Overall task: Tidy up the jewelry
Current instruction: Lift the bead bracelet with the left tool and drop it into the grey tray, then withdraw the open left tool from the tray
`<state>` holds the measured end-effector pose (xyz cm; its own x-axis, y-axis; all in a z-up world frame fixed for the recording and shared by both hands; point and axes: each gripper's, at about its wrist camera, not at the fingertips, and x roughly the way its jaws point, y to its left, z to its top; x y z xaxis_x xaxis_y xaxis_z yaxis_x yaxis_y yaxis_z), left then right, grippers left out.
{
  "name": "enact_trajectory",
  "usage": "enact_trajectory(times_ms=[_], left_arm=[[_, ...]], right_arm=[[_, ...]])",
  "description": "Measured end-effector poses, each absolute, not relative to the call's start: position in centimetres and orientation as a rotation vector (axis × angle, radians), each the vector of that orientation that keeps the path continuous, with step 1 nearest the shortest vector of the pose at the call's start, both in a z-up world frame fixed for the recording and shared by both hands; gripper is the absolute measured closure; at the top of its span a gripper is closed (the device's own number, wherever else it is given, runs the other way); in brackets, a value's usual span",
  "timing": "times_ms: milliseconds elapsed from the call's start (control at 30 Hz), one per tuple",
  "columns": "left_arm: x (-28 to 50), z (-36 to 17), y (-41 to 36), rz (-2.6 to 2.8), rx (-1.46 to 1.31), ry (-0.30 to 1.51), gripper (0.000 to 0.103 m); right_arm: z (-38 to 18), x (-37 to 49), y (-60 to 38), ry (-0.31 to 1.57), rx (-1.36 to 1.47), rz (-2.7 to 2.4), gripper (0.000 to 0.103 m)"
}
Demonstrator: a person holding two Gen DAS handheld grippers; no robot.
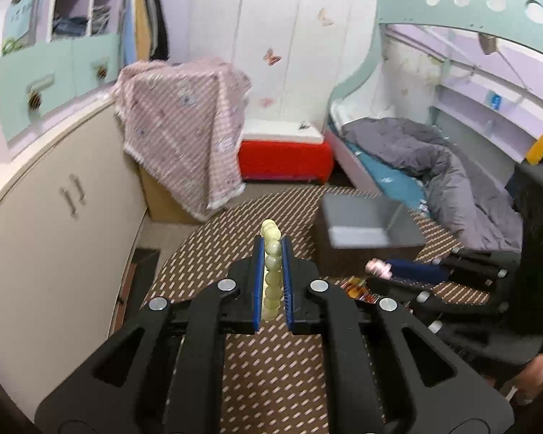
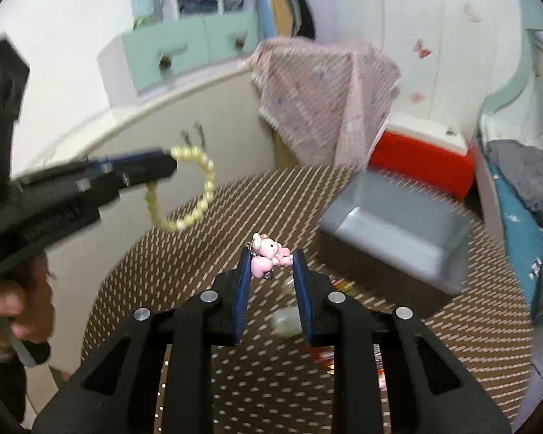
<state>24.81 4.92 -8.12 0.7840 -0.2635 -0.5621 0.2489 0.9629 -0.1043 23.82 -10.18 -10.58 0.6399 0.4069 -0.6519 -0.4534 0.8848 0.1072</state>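
The grey open box [image 2: 391, 231] lies ahead-right of both tongs, nearer the right tongs [image 2: 271, 258] pinching a pink charm [image 2: 269, 251], while the left tongs [image 1: 271, 249] clamp the pale-green bead bracelet [image 1: 271, 264].

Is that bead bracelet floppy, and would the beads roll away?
Probably floppy: the bracelet droops in a loose loop from the left gripper. Its beads look round and smooth, so it might slip, but they seem strung together and likely wouldn't roll off singly.
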Motion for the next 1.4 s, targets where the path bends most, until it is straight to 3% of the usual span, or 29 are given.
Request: enact_trajectory(times_ms=[300,833,867,933,967,1033,1067,1133,1400], left_arm=[[26.6,-4.4,-0.1,-0.382,-0.004,0.543,0.094],[31.3,-3.9,-4.0,-0.492,-0.028,0.621,0.093],[31.6,-4.3,-4.2,-0.507,-0.03,0.635,0.093],[32.3,-4.9,-4.4,-0.521,-0.031,0.667,0.091],[32.5,-5.0,-4.4,-0.507,-0.026,0.667,0.085],[32.4,-4.8,-3.7,-0.469,-0.046,0.645,0.013],[32.2,-4.6,-3.3,-0.448,-0.063,0.62,0.007],[31.7,-4.2,-2.6,-0.412,-0.073,0.593,0.007],[29.7,-3.3,-0.4,-0.283,-0.031,0.538,0.006]], right_arm=[[-6.1,26.6,-16.6,0.646,0.01,0.38,0.082],[-9.0,32.0,-18.8,0.768,0.098,0.332,0.08],[-9.3,32.2,-18.9,0.778,0.102,0.324,0.076],[-9.6,32.7,-19.0,0.791,0.121,0.303,0.039],[-9.7,32.5,-19.2,0.78,0.126,0.283,0.032],[-9.4,32.2,-19.5,0.758,0.127,0.256,0.02],[-9.3,32.0,-19.7,0.753,0.132,0.251,0.017],[-9.1,31.6,-20.1,0.739,0.138,0.224,0.008],[-7.1,29.2,-20.8,0.684,0.15,0.121,0.008]])
